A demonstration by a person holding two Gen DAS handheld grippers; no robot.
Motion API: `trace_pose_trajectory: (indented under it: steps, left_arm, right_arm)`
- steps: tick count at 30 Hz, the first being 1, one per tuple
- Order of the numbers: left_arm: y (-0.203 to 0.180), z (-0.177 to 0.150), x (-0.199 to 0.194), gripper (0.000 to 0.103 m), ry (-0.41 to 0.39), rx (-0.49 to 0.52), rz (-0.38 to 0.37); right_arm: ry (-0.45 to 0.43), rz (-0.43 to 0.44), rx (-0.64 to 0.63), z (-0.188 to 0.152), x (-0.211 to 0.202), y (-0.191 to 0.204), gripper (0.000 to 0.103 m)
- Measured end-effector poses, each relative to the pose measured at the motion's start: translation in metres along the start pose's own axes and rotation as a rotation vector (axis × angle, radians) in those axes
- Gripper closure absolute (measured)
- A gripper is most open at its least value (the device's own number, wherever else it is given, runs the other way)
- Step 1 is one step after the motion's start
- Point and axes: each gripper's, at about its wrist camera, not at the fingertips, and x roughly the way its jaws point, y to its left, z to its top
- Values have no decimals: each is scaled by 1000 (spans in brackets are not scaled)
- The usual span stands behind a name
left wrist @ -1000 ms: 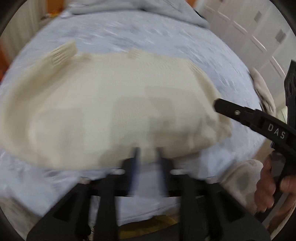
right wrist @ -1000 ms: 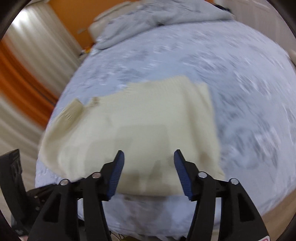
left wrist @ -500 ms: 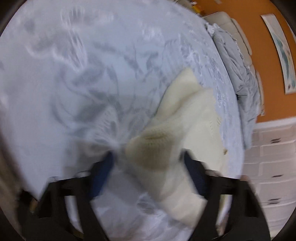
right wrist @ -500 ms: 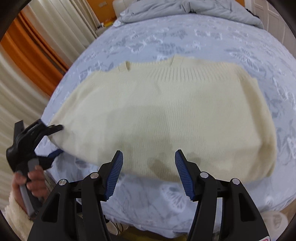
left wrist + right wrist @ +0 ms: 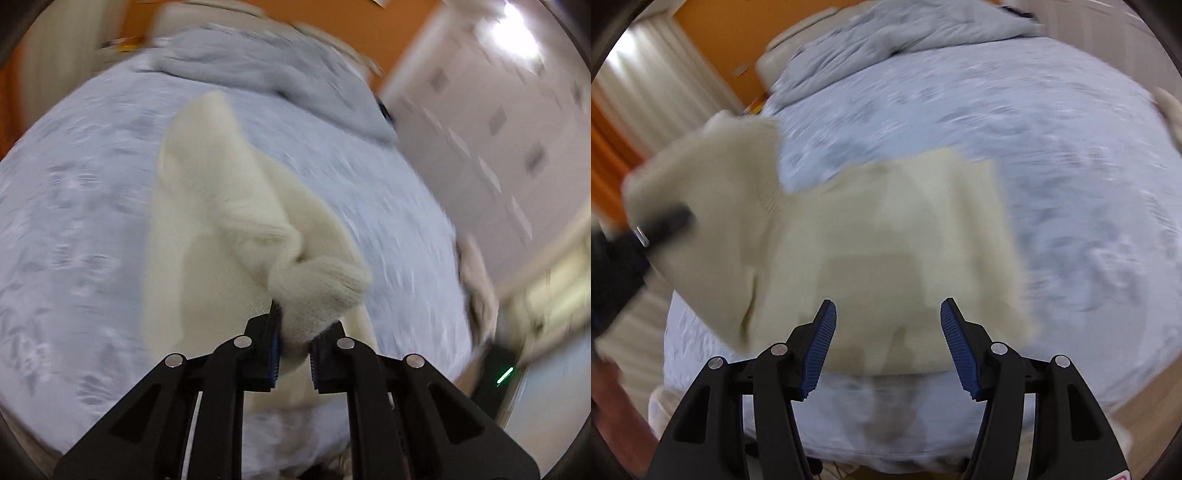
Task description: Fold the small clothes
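Left gripper: closed on a bunched edge of the cream knit sweater; a rounded wad of knit is pinched between the two black fingers and bulges out just above them.
Lifted part: from the pinch, a twisted fold of the sweater is drawn up off the bed and runs away from the camera toward the far side; in the right wrist view the same raised flap is seen at the left, with the left gripper's dark tip against it.
Right gripper: held open, its blue ribbed pads well apart, nothing between them; it hovers over the near edge of the sweater.
Sweater position: most of the body is spread flat on the bedspread, near the bed's front edge; contact between the right gripper and the fabric cannot be judged, as the frame is motion-blurred.
Bedspread: pale blue with a faint floral pattern, covering the bed under the sweater.
Duvet: a grey one is heaped at the far end of the bed.
Surroundings: an orange wall and pale curtains are seen beyond the bed; white panelled doors are seen at the right of the left wrist view.
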Motion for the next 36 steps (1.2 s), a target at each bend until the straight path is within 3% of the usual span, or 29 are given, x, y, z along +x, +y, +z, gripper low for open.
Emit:
trace_pose_trajectory:
  steps: [4, 6, 7, 8, 10, 11, 12, 16, 20, 22, 25, 27, 28, 29, 30, 31, 34, 36]
  left_arm:
    - [-33, -49, 85, 83, 217, 136, 76]
    - [-31, -65, 92, 80, 193, 184, 138]
    - [-31, -70, 80, 69, 171, 201, 137]
    - [-29, -72, 70, 49, 161, 210, 121]
    - [-19, -74, 44, 26, 135, 186, 92]
    - [-15, -76, 34, 17, 118, 173, 99]
    - [-3, -78, 22, 15, 98, 166, 127]
    - [30, -92, 5, 15, 113, 136, 253]
    - [68, -97, 14, 15, 142, 71, 348]
    - [74, -98, 18, 15, 139, 91, 372]
    - [76, -96, 26, 15, 125, 116, 396]
    - [78, -96, 32, 17, 114, 109, 398]
    - [80, -96, 37, 29, 128, 99, 395]
    - [83, -96, 41, 46, 152, 81, 373]
    - [85, -97, 39, 53, 167, 64, 352]
    - [85, -95, 38, 62, 173, 39, 326]
    - [73, -88, 27, 71, 149, 42, 271]
    - [57, -85, 27, 71, 156, 75, 250]
  right_arm:
    - [-22, -51, 105, -2, -21, -56, 43]
    - [-16, -21, 129, -4, -26, -69, 43]
    - [-11, 0, 127, -2, -27, -69, 43]
    - [-4, 19, 119, -2, -28, -68, 40]
    - [14, 71, 101, 0, -25, -61, 35]
    - [26, 102, 102, 0, -21, -56, 35]
    - [46, 145, 110, 3, -14, -50, 34]
    - [132, 325, 131, 16, 17, -17, 28]
    - [210, 270, 98, 21, 55, 13, 27]
    - [231, 203, 80, 21, 67, 24, 27]
    - [248, 176, 78, 20, 77, 38, 27]
    - [253, 208, 80, 22, 81, 45, 48]
    - [258, 224, 78, 23, 83, 51, 84]
    - [258, 220, 67, 25, 80, 51, 86]
    - [237, 232, 57, 30, 75, 54, 87]
    - [162, 264, 37, 38, 54, 58, 89]
    - [-3, 285, -15, 59, -3, 54, 89]
    - [-62, 237, -44, 62, -24, 40, 89]
